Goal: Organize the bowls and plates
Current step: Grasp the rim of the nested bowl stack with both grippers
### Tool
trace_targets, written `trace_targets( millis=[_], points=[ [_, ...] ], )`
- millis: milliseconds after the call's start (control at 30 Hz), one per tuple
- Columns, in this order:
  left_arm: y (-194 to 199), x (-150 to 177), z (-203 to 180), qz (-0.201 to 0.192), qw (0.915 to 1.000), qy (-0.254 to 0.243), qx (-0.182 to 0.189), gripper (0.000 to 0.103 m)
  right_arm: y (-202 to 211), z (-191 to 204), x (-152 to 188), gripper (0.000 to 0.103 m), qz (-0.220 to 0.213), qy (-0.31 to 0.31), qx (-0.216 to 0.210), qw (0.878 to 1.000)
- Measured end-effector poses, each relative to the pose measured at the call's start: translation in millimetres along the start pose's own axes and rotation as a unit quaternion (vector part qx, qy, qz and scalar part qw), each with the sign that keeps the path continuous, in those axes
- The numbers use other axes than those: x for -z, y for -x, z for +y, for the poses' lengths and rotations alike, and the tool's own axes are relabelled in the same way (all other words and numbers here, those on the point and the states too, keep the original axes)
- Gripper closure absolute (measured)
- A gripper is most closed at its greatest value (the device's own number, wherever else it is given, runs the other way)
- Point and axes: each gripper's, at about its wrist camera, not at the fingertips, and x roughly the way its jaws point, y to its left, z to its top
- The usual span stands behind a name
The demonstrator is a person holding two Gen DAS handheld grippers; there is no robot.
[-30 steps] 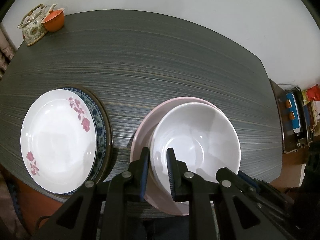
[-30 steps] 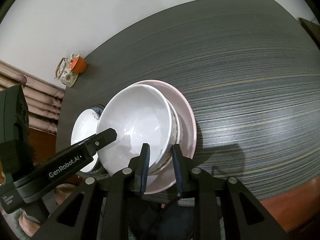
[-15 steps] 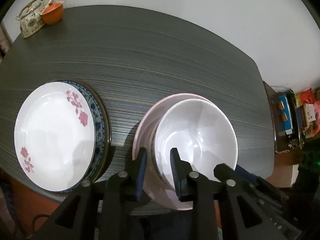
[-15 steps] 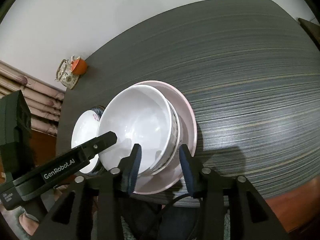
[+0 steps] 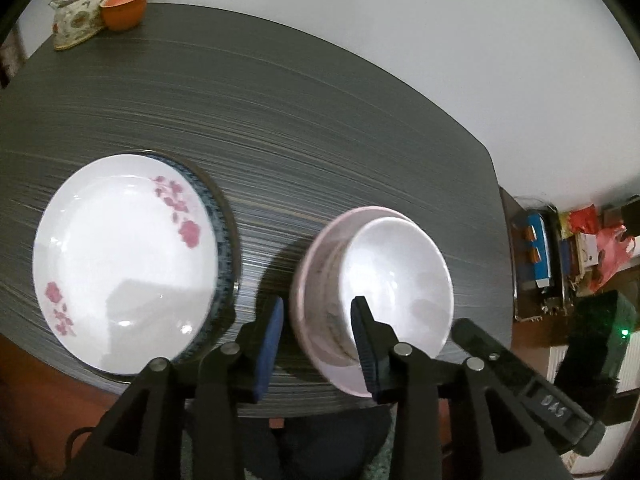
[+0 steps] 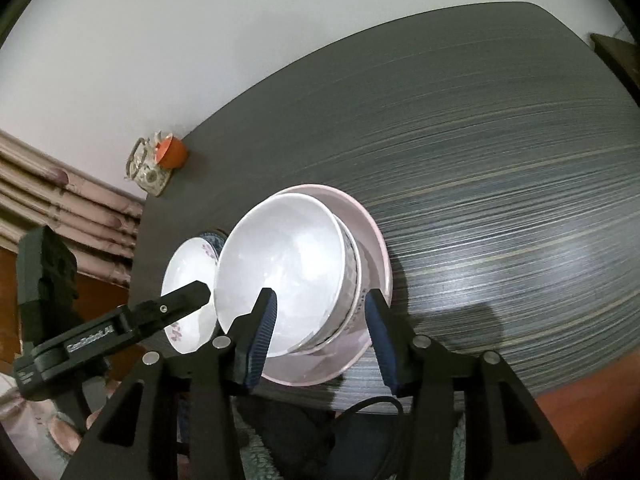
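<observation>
A white bowl point(image 5: 400, 276) point(image 6: 280, 272) sits nested in a patterned bowl point(image 6: 353, 276), both on a pink dish point(image 5: 316, 264) point(image 6: 378, 248) near the table's front edge. My left gripper point(image 5: 318, 340) straddles the pink dish's near rim. Its jaws are opening and its pads are off the crockery. My right gripper point(image 6: 320, 330) has one finger over the white bowl and one outside the stack; its jaws are opening too, clear of the rims. To the left, a white plate with pink flowers point(image 5: 120, 256) point(image 6: 188, 280) lies on a blue-rimmed plate point(image 5: 224, 240).
A floral teapot point(image 5: 76, 12) point(image 6: 146, 170) and an orange cup point(image 5: 124, 6) point(image 6: 172, 152) stand at the dark table's point(image 5: 304, 128) far left corner. A cluttered shelf point(image 5: 560, 256) is off the right end. Curtains point(image 6: 60, 208) hang to the left.
Both grippers went from nearly shut on the bowl rims to apart from them. The left gripper drew back towards the table's near edge; the right one stayed in place.
</observation>
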Motion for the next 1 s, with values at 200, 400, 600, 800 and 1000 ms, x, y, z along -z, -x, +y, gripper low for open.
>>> trace_targets(
  millis=[200, 400, 600, 800, 1000],
  points=[
    [0.8, 1.9, 16.4, 0.012, 0.9995, 0.03, 0.008, 0.067, 14.2, -6.3, 0.8, 0.059, -0.007, -0.008, 0.0, 1.0],
    [-1.9, 1.0, 25.2, 0.019, 0.9987, 0.047, 0.003, 0.067, 18.4, -17.8, 1.0, 0.059, -0.013, -0.02, 0.031, 0.999],
    [-12.4, -1.6, 14.5, 0.028, 0.9985, 0.046, -0.008, 0.067, 7.8, -25.8, 2.2, 0.056, 0.004, -0.03, 0.056, 0.998],
    [-22.3, -3.2, 14.0, 0.04, 0.9977, 0.049, -0.023, 0.067, -3.4, -21.4, 1.2, 0.056, 0.021, -0.029, 0.077, 0.996],
    [-32.7, -1.8, 2.3, 0.046, 0.9975, 0.041, -0.034, 0.067, -13.7, -13.6, 0.0, 0.056, 0.031, -0.016, 0.096, 0.995]
  ],
)
